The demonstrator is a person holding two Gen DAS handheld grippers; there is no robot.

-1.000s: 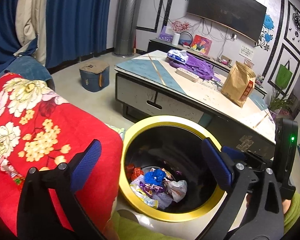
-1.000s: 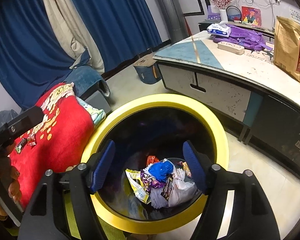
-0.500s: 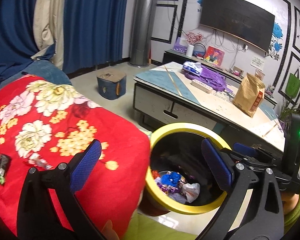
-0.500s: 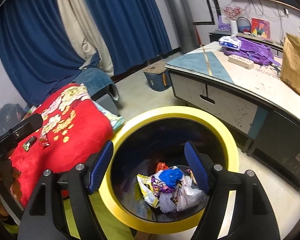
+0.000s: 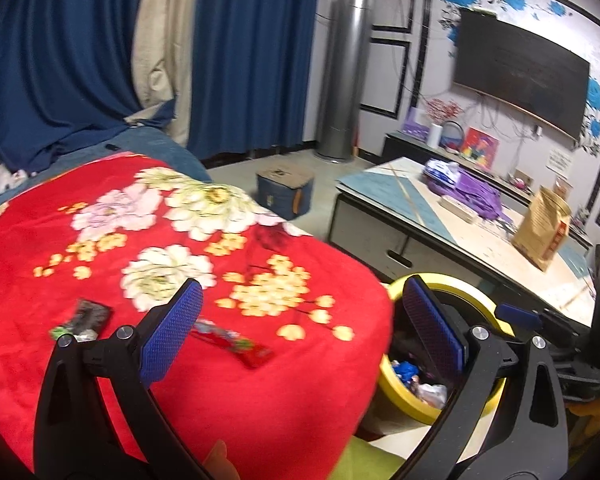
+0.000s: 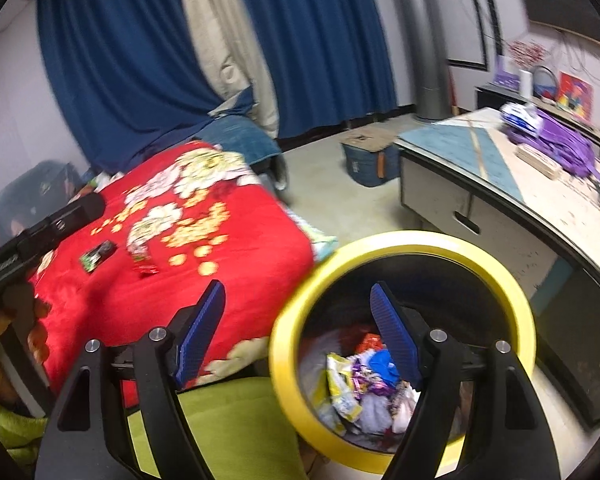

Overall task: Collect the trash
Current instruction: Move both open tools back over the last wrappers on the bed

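Two grippers are showing, each with two blue-padded fingers. The left gripper [image 5: 300, 332] is hovering with its fingers spread wide and nothing between them, over the red floral blanket [image 5: 148, 240]. The right gripper [image 6: 300, 332] is also gaping wide and gripping nothing, straddling the edge of the yellow-rimmed trash bin [image 6: 516, 300].

Two pieces of trash are lying on the blanket, near each other but apart: one red wrapper [image 5: 236, 344], just ahead of the left gripper's left finger, and one dark wrapper with green edging [image 5: 85, 319] further left. Any print on them is too blurred to read.

One bin is standing on the floor beside the blanket, holding a heap of crumpled wrappers [image 6: 360, 388] in blue, purple, yellow and white.

On the one coffee table [image 5: 480, 236] are sitting one brown paper bag [image 5: 542, 230] with an unreadable red label and one purple bag [image 5: 476, 196].
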